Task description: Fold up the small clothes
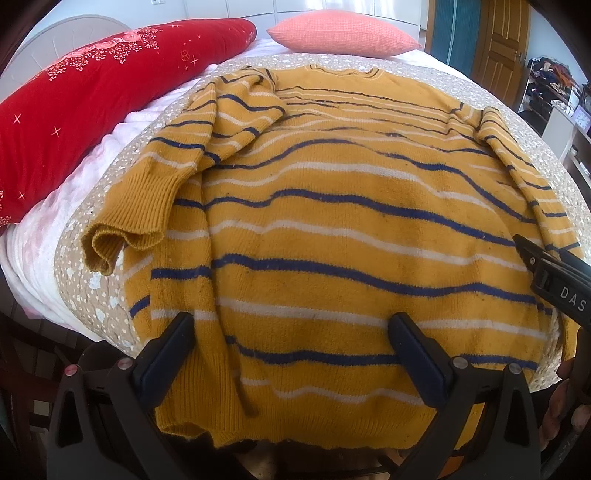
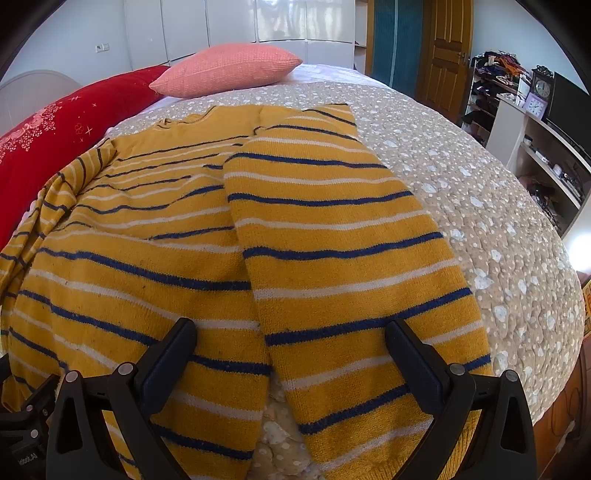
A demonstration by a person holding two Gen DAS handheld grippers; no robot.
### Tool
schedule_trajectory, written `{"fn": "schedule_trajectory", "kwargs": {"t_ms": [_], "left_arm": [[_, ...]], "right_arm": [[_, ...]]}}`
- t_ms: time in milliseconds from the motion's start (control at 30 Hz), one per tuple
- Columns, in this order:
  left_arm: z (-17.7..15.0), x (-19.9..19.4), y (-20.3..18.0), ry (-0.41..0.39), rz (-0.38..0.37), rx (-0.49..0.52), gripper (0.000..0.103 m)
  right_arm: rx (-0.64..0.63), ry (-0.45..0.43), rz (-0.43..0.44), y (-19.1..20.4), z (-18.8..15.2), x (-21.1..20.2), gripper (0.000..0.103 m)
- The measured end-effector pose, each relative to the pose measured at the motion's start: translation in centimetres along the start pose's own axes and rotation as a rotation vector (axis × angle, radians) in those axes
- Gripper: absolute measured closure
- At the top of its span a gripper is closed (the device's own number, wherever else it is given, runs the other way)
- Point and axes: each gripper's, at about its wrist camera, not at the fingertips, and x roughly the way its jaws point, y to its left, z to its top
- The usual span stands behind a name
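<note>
A mustard-yellow sweater [image 1: 332, 229] with navy and white stripes lies spread on the bed, neck toward the pillows. Its left sleeve [image 1: 192, 162] is crumpled over the body, cuff hanging at the left. The right sleeve [image 2: 332, 236] lies straight down along the sweater's [image 2: 129, 258] right side. My left gripper [image 1: 291, 332] hovers open over the hem, nothing between its fingers. My right gripper [image 2: 291, 336] stands open above the lower part of the right sleeve; in the left wrist view it shows as a black tip [image 1: 546, 269] at the right edge.
A beige quilt with white dots [image 2: 461, 206] covers the bed. A long red pillow [image 1: 92, 103] and a coral cushion [image 1: 343, 33] lie at the head. Shelves with clutter and a clock [image 2: 539, 88] stand to the right, near a wooden door [image 2: 443, 48].
</note>
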Motion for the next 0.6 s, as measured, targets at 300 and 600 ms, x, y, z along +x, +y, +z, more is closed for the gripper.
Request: {"fn": "schedule_trajectory", "kwargs": {"t_ms": [300, 600], "left_arm": [[-0.34, 0.00, -0.05, -0.017, 0.002, 0.001, 0.000], [-0.66, -0.09, -0.23, -0.036, 0.007, 0.002, 0.000]], "right_arm": [[-0.002, -0.007, 0.001, 0.14, -0.18, -0.08, 0.000], [-0.004, -0.015, -0.001, 0.24, -0.38, -0.16, 0.000]]}}
